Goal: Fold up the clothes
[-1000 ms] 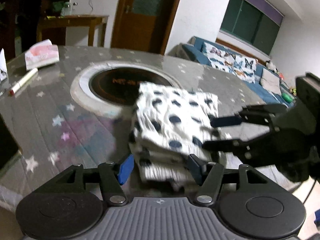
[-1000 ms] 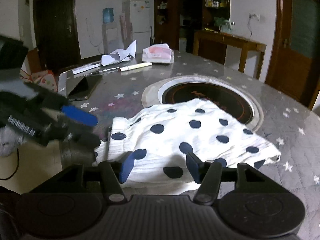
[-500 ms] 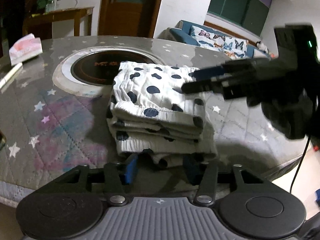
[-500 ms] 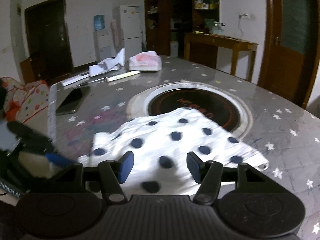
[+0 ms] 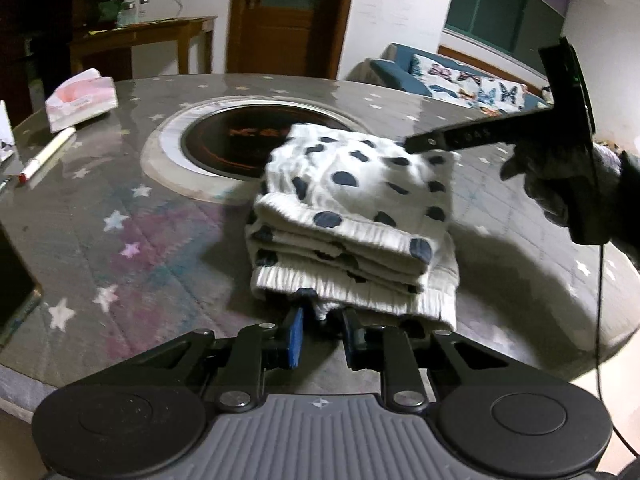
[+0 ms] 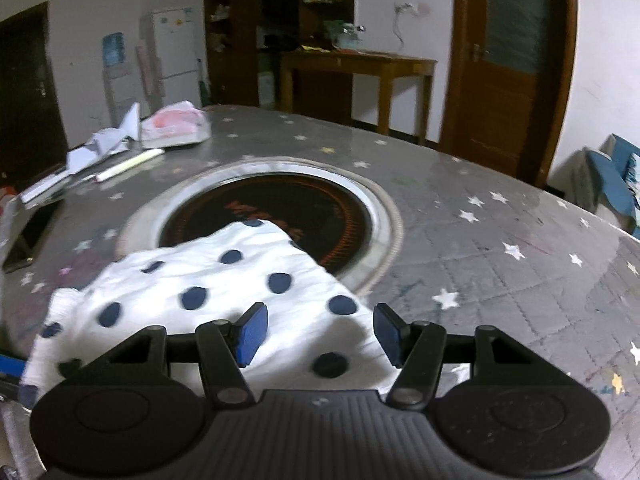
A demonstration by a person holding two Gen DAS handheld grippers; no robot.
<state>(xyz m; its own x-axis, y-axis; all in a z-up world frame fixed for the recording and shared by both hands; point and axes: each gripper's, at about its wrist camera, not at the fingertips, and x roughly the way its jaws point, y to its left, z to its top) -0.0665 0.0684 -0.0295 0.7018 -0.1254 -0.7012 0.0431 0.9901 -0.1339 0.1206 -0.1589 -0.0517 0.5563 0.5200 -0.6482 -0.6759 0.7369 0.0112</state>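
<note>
A white garment with dark blue dots (image 5: 360,216) lies folded in a thick stack on the round grey table (image 5: 120,216), partly over the inset burner. My left gripper (image 5: 320,320) is nearly shut, pinching the ribbed bottom edge of the stack. My right gripper (image 6: 316,334) is open and empty, hovering just over the garment's top (image 6: 224,280). In the left wrist view its fingers (image 5: 460,138) reach over the stack's far right corner.
A round black burner (image 6: 272,216) with a metal ring sits in the table's middle. A tissue pack (image 5: 80,100), a pen (image 5: 48,154) and papers (image 6: 100,148) lie at the far left. A dark phone (image 5: 12,280) lies at the left edge. A sofa (image 5: 460,76) stands beyond.
My left gripper has closed from open onto the stack's near edge. My right gripper has lifted and moved over the top of the folded garment, still open.
</note>
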